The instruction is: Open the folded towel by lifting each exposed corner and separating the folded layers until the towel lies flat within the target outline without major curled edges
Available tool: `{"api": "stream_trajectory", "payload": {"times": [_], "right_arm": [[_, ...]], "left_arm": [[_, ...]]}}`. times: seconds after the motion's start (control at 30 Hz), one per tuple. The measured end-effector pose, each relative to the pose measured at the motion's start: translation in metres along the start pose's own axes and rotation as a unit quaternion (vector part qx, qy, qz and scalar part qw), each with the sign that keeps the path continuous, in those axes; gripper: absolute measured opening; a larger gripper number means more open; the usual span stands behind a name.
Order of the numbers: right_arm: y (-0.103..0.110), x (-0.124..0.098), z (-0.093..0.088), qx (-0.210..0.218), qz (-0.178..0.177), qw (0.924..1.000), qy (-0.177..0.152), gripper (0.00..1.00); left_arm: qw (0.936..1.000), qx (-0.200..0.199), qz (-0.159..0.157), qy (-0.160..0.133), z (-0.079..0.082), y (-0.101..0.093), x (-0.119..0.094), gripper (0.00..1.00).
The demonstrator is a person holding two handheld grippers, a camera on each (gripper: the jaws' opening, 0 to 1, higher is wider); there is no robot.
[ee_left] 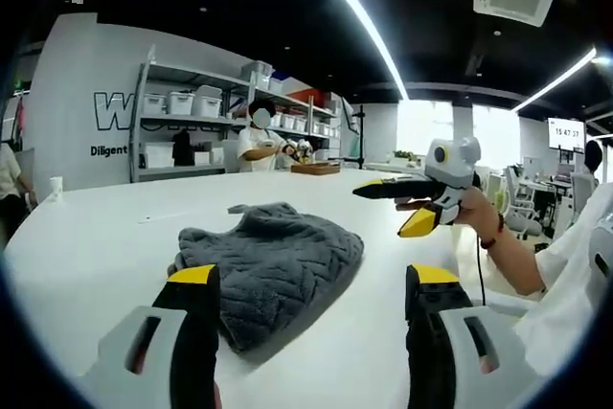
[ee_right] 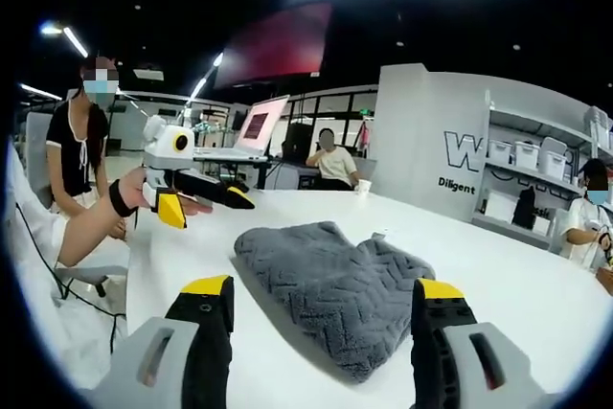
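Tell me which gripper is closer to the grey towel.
Left, though only narrowly. The towel reaches right up to one jaw of the left gripper. The right gripper faces the towel from the opposite side, slightly further back.

Left tongs [ee_left: 312,286] and right tongs [ee_right: 326,296], each seen from its own camera with yellow-tipped jaws spread wide and nothing between them. In each view the opposite tongs appear ahead, held level in a hand [ee_left: 476,213], jaws parted.
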State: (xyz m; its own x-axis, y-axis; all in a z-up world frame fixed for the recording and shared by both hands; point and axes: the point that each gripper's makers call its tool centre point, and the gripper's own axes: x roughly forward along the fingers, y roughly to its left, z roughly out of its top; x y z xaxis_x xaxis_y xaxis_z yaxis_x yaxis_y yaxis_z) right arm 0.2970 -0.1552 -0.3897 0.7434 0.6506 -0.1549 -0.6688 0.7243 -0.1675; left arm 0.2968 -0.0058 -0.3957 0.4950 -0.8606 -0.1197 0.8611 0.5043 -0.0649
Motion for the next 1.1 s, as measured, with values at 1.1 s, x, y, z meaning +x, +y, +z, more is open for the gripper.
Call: {"api": "stream_trajectory", "payload": {"times": [1.1], "right_arm": [[-0.011,0.004,0.007,0.021,0.001,0.9997,-0.012,0.75]], "left_arm": [[0.9998,-0.02,0.004,-0.002,0.0,0.008,0.008,0.75]]}}
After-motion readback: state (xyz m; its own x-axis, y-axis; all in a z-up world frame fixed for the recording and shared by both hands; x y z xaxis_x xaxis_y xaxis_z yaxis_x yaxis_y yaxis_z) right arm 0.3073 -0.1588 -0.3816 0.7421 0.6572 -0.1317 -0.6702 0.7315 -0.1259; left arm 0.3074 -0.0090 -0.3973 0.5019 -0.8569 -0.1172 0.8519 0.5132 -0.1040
